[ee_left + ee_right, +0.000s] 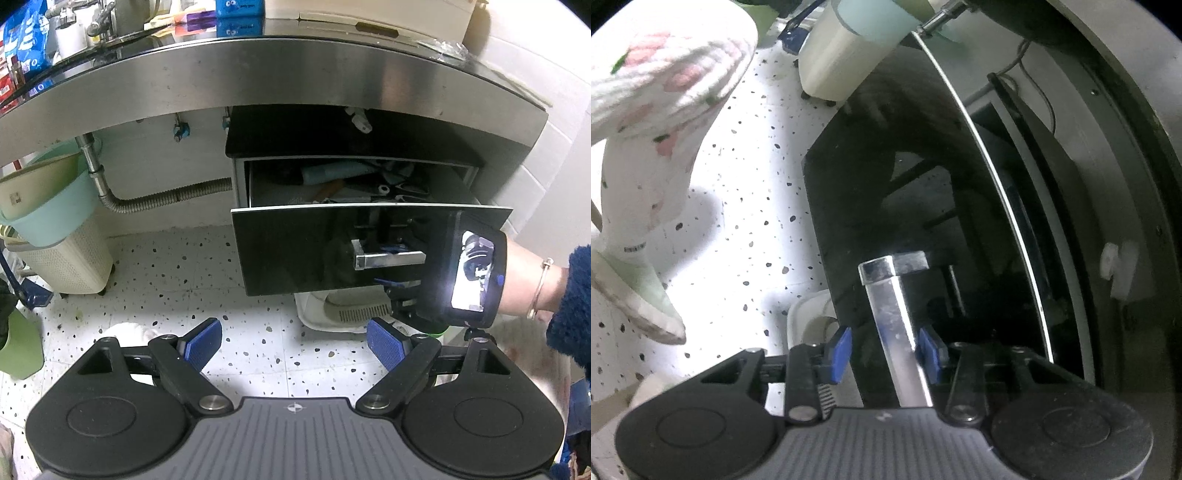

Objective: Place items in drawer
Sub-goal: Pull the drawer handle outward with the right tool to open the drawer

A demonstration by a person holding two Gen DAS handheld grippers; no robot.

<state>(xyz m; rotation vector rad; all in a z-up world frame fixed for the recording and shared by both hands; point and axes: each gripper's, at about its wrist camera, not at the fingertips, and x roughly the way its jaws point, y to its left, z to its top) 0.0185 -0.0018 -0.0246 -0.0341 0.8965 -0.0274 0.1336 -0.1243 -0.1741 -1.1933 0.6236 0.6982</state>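
A black glossy drawer (295,251) under the steel counter stands partly pulled out. Inside lie a teal tube (336,172) and several small items. Its chrome handle (388,258) is a square bar on the front. In the right wrist view the handle (894,314) runs between the blue pads (929,354) of my right gripper (884,352), which is shut on it. My left gripper (295,347) hangs open over the speckled floor, in front of and below the drawer, with nothing between its fingers.
A cream laundry basket with a teal basin (55,221) stands at left beside a ribbed drain hose (147,199). A white bin (332,310) sits under the drawer. The counter edge (295,74) overhangs. A socked foot (646,184) and a forearm (532,291) are close by.
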